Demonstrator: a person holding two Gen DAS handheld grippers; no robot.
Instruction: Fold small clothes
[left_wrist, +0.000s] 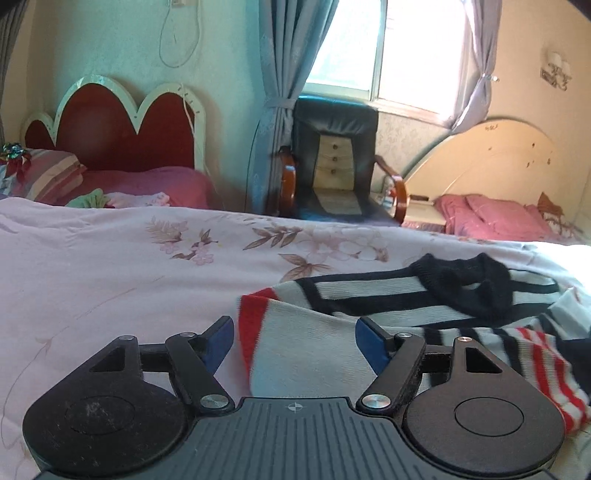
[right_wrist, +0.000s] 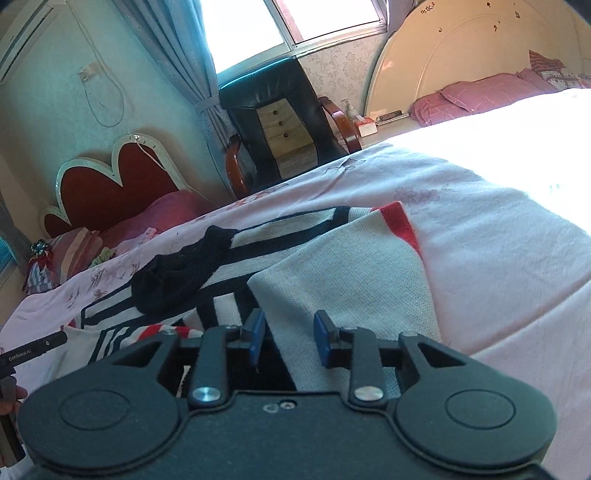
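Lying spread on the bed (left_wrist: 110, 266), the striped sweater (left_wrist: 369, 295) has a pale, red-banded panel turned over its navy-striped body, apparently so both grippers can press a fold along its near edge. The left gripper (left_wrist: 294, 345) stands released, blue fingers (left_wrist: 221, 341) wide of the knit; the right gripper (right_wrist: 289, 338) is narrower, yet its pads flank the cloth without visibly pinching it. Readable writing: only "GenRobot.AI" on the black bar (right_wrist: 33, 350) at the right view's left edge.
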